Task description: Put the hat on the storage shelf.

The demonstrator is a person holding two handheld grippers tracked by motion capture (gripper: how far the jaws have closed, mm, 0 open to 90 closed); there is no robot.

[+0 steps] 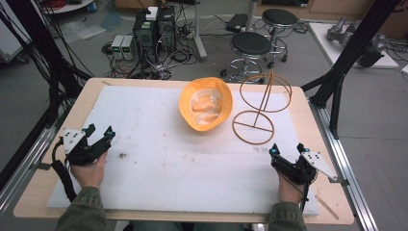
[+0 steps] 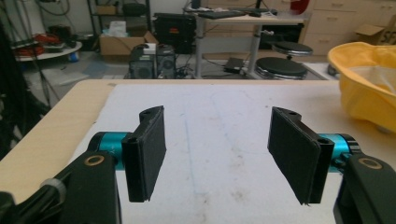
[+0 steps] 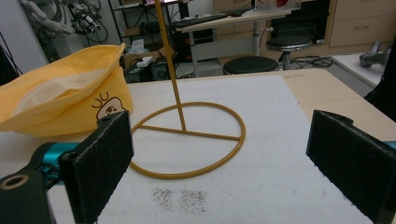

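Hat, yellow and upturned, lies far-centre on the tabletop, touching nothing, just left of the wire stand. Right gripper sits nearer it than left gripper; both are released, empty.

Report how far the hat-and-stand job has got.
Done: nothing visibly. The yellow bucket hat lies upside down on the white foam mat, beside the golden wire hat stand. In hand: nothing; the left gripper and right gripper rest open near the front edge. Left: probably everything, hat onto stand.
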